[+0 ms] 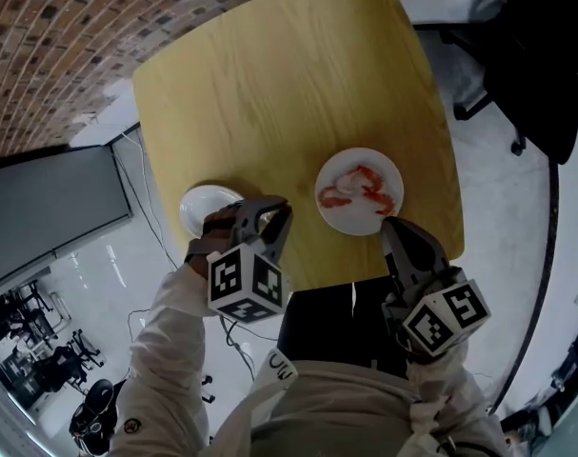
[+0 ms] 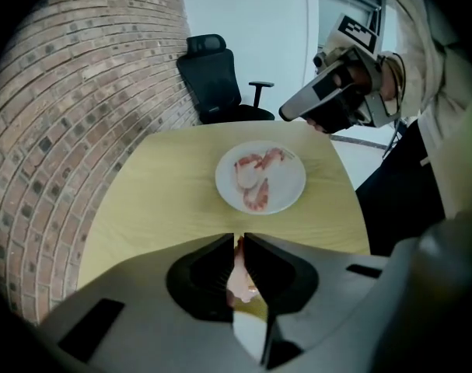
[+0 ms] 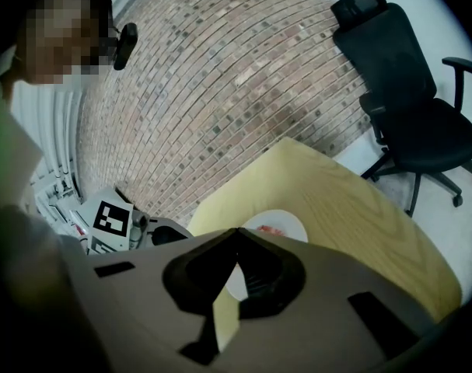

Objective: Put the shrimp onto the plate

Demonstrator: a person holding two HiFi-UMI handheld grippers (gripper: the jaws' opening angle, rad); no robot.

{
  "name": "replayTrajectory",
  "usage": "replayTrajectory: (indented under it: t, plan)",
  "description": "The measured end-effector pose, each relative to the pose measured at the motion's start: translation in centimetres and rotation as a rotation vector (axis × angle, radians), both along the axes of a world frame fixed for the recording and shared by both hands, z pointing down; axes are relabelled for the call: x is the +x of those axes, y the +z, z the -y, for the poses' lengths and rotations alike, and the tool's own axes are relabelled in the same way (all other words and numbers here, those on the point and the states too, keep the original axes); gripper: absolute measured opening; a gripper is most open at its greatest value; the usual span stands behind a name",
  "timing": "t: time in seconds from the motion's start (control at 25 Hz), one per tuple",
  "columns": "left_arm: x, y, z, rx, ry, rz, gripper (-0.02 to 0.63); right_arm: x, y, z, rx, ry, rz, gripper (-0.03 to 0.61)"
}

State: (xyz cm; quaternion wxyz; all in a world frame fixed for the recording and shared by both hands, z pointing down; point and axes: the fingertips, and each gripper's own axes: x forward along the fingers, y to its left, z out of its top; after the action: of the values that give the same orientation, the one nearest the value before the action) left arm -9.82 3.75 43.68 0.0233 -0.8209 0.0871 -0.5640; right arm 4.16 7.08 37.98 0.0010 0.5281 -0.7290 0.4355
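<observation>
A white plate [image 1: 388,174] with several pink shrimp [image 1: 360,187] lies near the front right of the yellow table [image 1: 289,84]. In the left gripper view that plate [image 2: 286,196] sits ahead of the jaws, out on the table. My left gripper [image 1: 274,208] hovers over the table's front edge between a smaller white dish [image 1: 203,208] and the plate. It is shut on a pale pink shrimp [image 2: 239,274] that hangs between its jaws. My right gripper [image 1: 388,225] is just in front of the plate, raised, jaws shut with nothing in them; its tips [image 3: 236,231] meet.
A brick wall [image 3: 220,92] curves round the far side of the table. A black office chair [image 2: 216,76] stands beyond the table on the pale floor. A grey panel [image 1: 50,208] stands to the left. The person's body is close against the front edge.
</observation>
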Motion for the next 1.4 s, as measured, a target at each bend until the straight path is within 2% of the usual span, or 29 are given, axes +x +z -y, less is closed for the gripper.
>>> replayTrajectory:
  t: [0.32, 0.72, 1.0, 1.4]
  plan:
    - [6.3, 0.8, -1.7, -0.003, 0.018, 0.006, 0.049, 6.2, 0.3, -1.9, -0.005, 0.043, 0.004, 0.025]
    - [11.6, 1.7, -3.6, -0.031, 0.013, 0.008, 0.049, 11.2, 1.3, -3.3, -0.009, 0.059, 0.020, 0.025]
    - [12.5, 2.2, -4.5, -0.050, 0.025, 0.031, 0.049, 13.0, 1.6, -3.7, -0.016, 0.066, 0.028, 0.025]
    - [13.1, 3.2, -4.7, -0.060, -0.039, 0.033, 0.049, 13.6, 2.2, -4.4, -0.026, 0.062, 0.040, 0.025]
